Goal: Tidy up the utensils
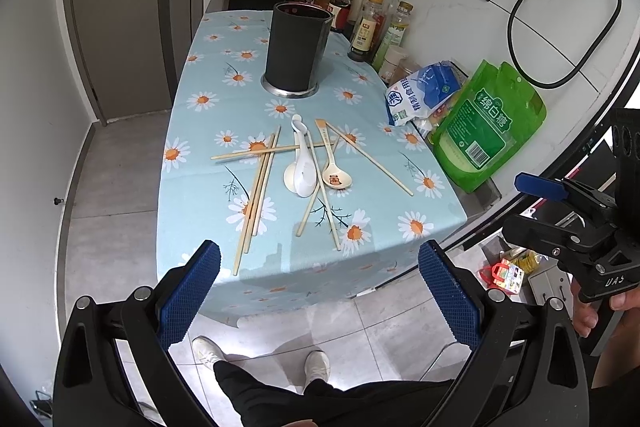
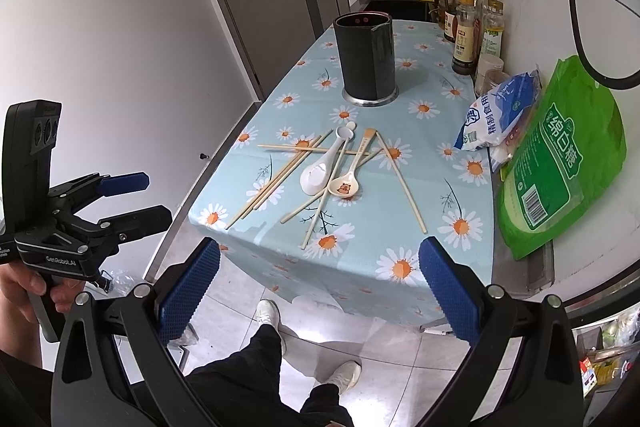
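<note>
On tablecloth [image 1: 192, 195] | white spoon [image 1: 301, 163] lengthwise, handle toward holder [image 1: 296, 47]

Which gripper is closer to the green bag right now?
Right. The right gripper hangs off the table's front edge nearest the green bag; the left gripper is further left.

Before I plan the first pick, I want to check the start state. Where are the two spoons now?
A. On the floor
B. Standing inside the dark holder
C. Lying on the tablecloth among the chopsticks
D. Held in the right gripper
C: the white spoon and the beige spoon lie flat on the tablecloth among scattered chopsticks, in front of the dark holder.
</note>
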The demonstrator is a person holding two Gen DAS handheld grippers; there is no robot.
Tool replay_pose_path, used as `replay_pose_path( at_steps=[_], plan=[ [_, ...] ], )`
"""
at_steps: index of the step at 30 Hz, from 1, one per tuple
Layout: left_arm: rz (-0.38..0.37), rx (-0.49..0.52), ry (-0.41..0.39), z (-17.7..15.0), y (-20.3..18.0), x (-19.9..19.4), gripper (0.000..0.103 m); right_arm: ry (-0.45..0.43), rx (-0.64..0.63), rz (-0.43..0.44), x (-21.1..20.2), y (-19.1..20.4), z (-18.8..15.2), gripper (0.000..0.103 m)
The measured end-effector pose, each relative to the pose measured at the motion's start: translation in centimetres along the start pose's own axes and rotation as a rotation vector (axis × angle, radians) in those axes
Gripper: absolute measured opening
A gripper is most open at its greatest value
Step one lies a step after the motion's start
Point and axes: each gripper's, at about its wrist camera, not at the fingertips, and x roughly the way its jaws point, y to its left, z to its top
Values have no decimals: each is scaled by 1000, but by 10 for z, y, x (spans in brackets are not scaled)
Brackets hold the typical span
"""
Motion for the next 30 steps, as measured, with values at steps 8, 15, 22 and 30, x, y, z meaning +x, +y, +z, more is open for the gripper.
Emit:
replay_pose_path(
  at_steps=[8, 15, 22, 30],
  plan=[
    [2, -8, -5, 2, 0, 0, 96, 1, 2, 1, -1, -1, 1, 99],
    [-4, -13, -12, 3, -1, -1, 96, -5, 3, -5, -2, 0, 0, 99],
    [-5, -14, -13, 3, 0, -3, 96, -4, 5, -10, -2, 0, -1, 99],
    [-4, -15, -16, 2, 1, -5, 96, 0, -2, -10, -2, 0, -1, 99]
  ],
)
